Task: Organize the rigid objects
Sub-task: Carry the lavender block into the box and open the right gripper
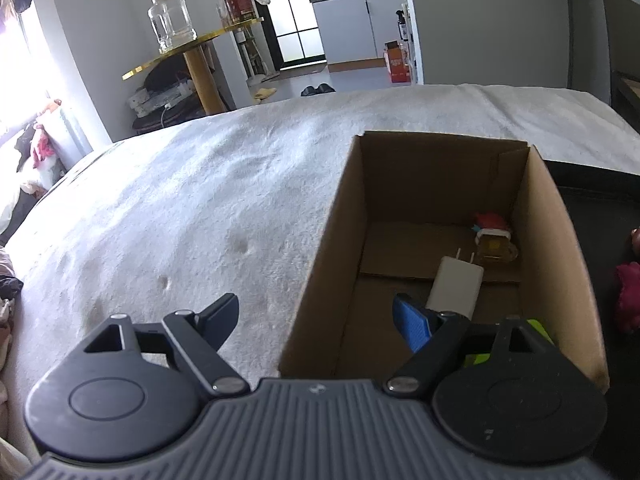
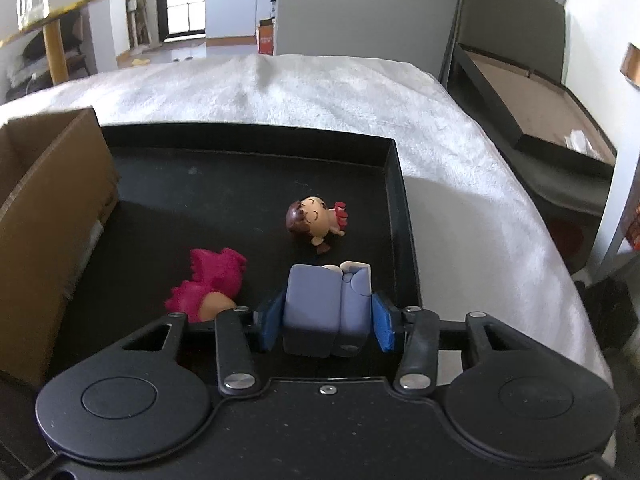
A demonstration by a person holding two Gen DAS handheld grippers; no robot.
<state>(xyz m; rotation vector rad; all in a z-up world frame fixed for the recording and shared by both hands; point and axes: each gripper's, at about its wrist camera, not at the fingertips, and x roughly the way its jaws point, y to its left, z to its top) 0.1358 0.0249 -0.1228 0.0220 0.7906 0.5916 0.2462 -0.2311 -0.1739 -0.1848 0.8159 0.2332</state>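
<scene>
A cardboard box (image 1: 552, 216) stands on the white bed cover and holds a white charger plug (image 1: 454, 286), a small amber bottle with a red cap (image 1: 494, 240) and a lime-green item (image 1: 540, 330). My left gripper (image 1: 320, 320) is open and empty, straddling the box's left wall. In the right wrist view a black tray (image 2: 394, 184) holds a pink toy (image 2: 212, 284), a brown-haired doll figure (image 2: 316, 220) and a lavender block-shaped toy (image 2: 326, 304). My right gripper (image 2: 326, 324) brackets the lavender toy, pads at its sides with small gaps.
The box's side (image 2: 52, 216) borders the tray on the left. The white cover (image 1: 180, 208) spreads left of the box. A gold-edged side table with glass jars (image 1: 172, 20) stands beyond the bed. A dark cabinet (image 2: 532, 120) lies right of the bed.
</scene>
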